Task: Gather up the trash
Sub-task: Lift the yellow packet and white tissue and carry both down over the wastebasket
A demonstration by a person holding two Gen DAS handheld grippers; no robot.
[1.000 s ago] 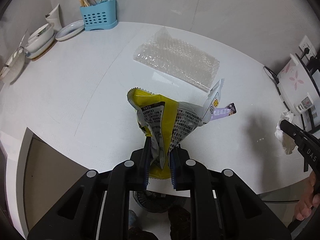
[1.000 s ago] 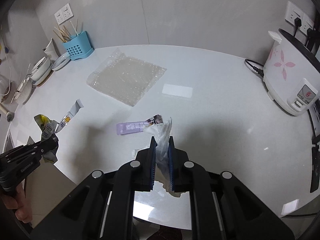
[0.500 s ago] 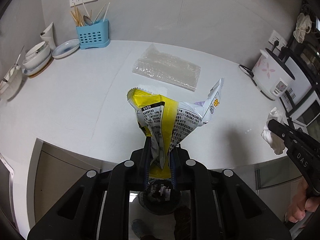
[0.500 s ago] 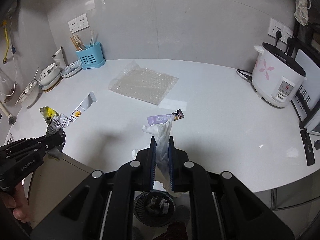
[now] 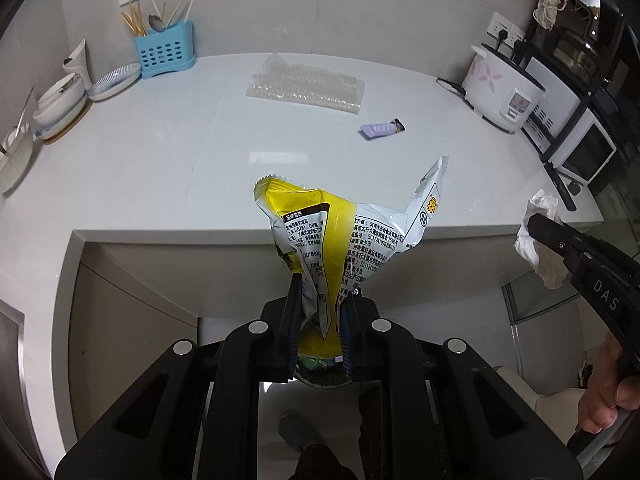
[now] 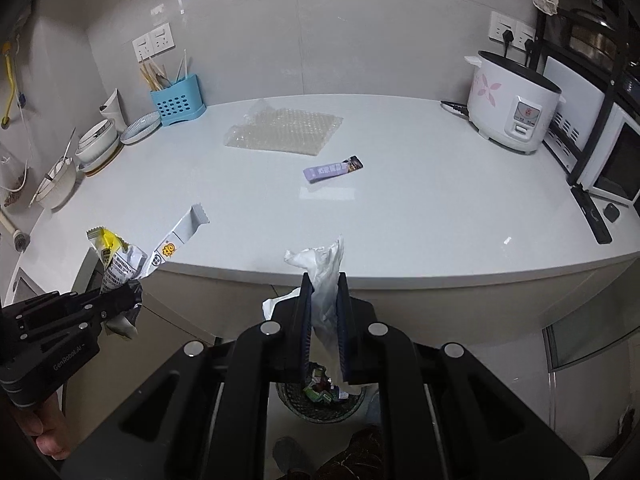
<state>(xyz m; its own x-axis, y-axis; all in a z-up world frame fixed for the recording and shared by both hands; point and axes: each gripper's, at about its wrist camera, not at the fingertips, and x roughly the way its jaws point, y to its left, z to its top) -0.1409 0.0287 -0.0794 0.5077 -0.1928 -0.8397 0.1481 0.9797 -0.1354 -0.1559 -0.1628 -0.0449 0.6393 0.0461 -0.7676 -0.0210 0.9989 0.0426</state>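
My left gripper [image 5: 320, 292] is shut on a crumpled yellow and silver snack bag [image 5: 316, 236], held off the front edge of the white counter [image 5: 160, 168]. The same snack bag [image 6: 120, 258] shows at the left of the right wrist view. My right gripper [image 6: 325, 280] is shut on a crumpled white tissue [image 6: 324, 264], which also appears as the white tissue [image 5: 538, 240] at the right of the left wrist view. Below both hands a dark mesh waste bin [image 6: 320, 404] with wrappers stands on the floor. A purple wrapper [image 6: 333, 169] and a bubble wrap sheet [image 6: 284, 132] lie on the counter.
A blue utensil holder [image 6: 178, 100], stacked bowls and plates [image 6: 98, 146] line the counter's back left. A white rice cooker [image 6: 514, 104] and a microwave rack [image 6: 600, 132] stand at the right. A black remote [image 6: 596, 220] lies by the right edge. Cabinet fronts run under the counter.
Both grippers have pulled back from over the counter to beyond its front edge, each keeping its trash. The waste bin has come into view beneath them.
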